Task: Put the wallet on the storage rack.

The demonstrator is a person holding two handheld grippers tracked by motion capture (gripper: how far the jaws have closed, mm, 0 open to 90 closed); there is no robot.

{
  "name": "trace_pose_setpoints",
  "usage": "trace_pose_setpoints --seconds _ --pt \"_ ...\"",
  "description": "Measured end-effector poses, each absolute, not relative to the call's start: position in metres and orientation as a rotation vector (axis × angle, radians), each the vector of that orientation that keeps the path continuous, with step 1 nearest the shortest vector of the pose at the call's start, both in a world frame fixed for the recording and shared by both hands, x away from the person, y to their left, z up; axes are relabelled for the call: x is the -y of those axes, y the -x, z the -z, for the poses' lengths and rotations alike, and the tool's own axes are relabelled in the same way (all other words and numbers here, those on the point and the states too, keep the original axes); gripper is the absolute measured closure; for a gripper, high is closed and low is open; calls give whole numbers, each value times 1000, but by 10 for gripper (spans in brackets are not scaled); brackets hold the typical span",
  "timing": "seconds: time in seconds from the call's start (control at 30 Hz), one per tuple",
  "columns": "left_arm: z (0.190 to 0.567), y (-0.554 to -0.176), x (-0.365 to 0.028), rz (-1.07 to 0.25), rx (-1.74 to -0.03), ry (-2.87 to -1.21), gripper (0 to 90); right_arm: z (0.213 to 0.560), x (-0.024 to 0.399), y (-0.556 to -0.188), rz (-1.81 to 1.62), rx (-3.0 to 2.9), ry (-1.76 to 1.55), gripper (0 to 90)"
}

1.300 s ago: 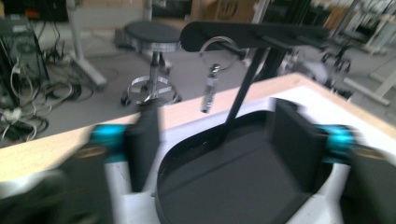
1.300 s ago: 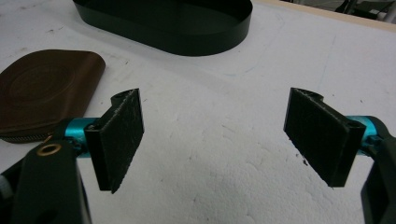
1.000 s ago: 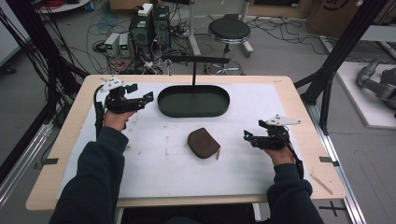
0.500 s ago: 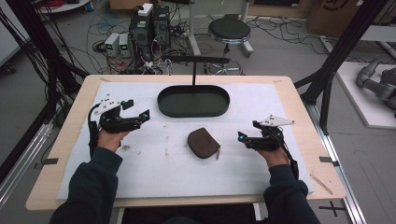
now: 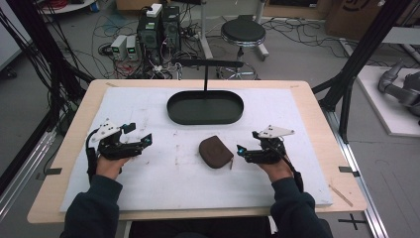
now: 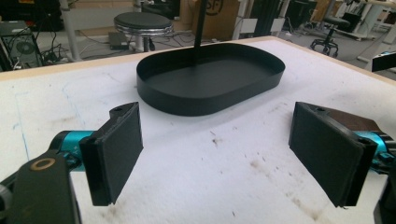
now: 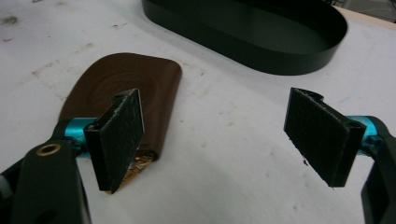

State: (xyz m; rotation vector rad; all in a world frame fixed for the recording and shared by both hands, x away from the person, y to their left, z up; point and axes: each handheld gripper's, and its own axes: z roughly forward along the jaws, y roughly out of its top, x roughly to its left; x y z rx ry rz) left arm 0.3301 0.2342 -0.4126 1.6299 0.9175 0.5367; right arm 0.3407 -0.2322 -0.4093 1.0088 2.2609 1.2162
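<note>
A brown leather pouch (image 5: 215, 151) lies flat on the white mat, in front of a black oval tray (image 5: 205, 117) that has an upright post with a crossbar. My right gripper (image 5: 246, 142) hovers just right of the pouch, open, with nothing between its jaws. In the right gripper view the pouch (image 7: 126, 84) lies behind my left jaw, with the gripper (image 7: 215, 126) spread wide and the tray (image 7: 261, 60) beyond. My left gripper (image 5: 139, 133) is open over bare mat at the left. In its own view the gripper (image 6: 217, 126) faces the tray (image 6: 187, 100).
The white mat (image 5: 148, 188) covers most of the wooden table (image 5: 322, 114). A round stool (image 5: 242, 32), computers and cables stand on the floor beyond the far edge. Black frame posts (image 5: 346, 94) rise at the table's right side.
My left gripper has drawn back from beside the tray toward the near left of the mat. My right gripper has shifted slightly left, closer to the pouch. Both stay open.
</note>
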Motion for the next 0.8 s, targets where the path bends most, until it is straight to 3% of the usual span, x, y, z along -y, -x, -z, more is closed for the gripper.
trace_pose_setpoints --seconds 0.8 --pt "421 -327 -251 -542 -954 -1603 182 434 160 -359 -1104 -2424 -1044 178"
